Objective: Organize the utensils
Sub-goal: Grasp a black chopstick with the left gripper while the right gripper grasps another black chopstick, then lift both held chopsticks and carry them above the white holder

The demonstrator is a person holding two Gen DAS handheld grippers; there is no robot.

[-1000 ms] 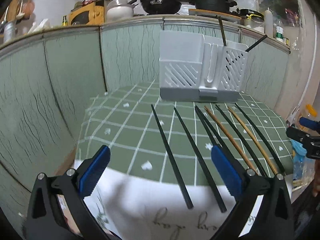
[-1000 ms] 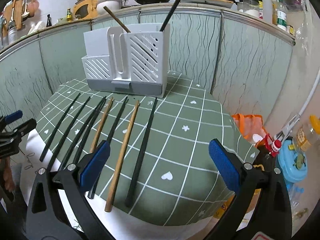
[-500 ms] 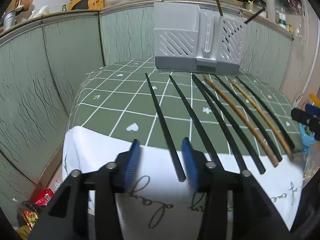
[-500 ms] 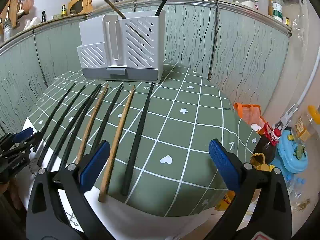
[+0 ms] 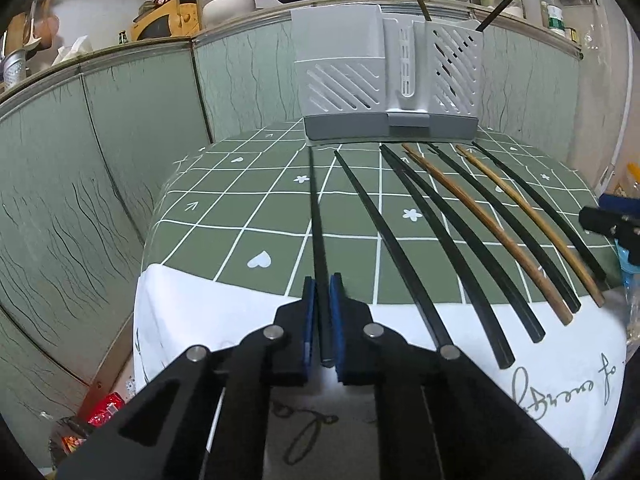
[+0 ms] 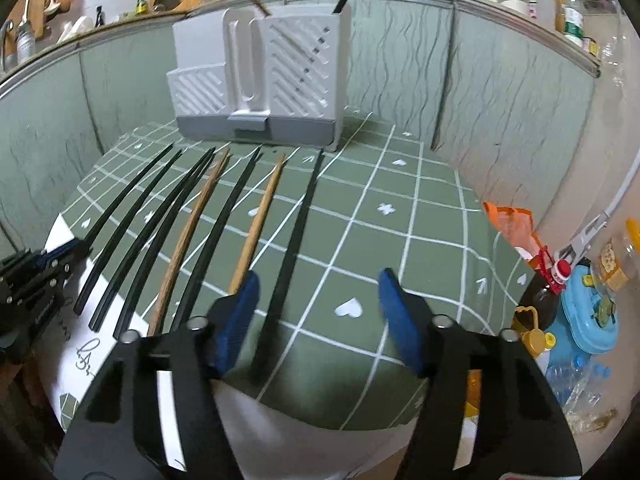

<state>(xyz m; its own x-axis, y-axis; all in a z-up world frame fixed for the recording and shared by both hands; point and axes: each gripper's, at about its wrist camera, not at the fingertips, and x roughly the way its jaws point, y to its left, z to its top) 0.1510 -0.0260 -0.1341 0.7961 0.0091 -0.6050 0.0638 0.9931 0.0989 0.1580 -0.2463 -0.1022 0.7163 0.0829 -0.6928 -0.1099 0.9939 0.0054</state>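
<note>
My left claw (image 5: pixel 323 320) is clamped on the near end of the leftmost black chopstick (image 5: pixel 318 232), blue pads (image 5: pixel 308 320) pressed to either side of it; the rest of that stick lies flat on the table (image 5: pixel 240 216), pointing toward the grey utensil holder (image 5: pixel 388 80) at the far edge. To its right the other chopsticks fan out side by side: another black one (image 5: pixel 384 236), a close pair of black ones (image 5: pixel 452 248), a brown wooden one (image 5: pixel 488 232), a black one, a second wooden one (image 5: pixel 532 216) and a last black one. Their near ends rest on the white cloth (image 5: pixel 520 360) with handwriting on it.

My right claw (image 6: pixel 316 316) is spread wide and holds nothing. It hangs over the near ends on the right side of the row, the rightmost black chopstick (image 6: pixel 296 240) running up between its fingers and a wooden chopstick (image 6: pixel 260 220) just beside the left pad (image 6: pixel 236 320). The holder (image 6: pixel 264 80) already has two sticks standing in its tall right compartment.
</note>
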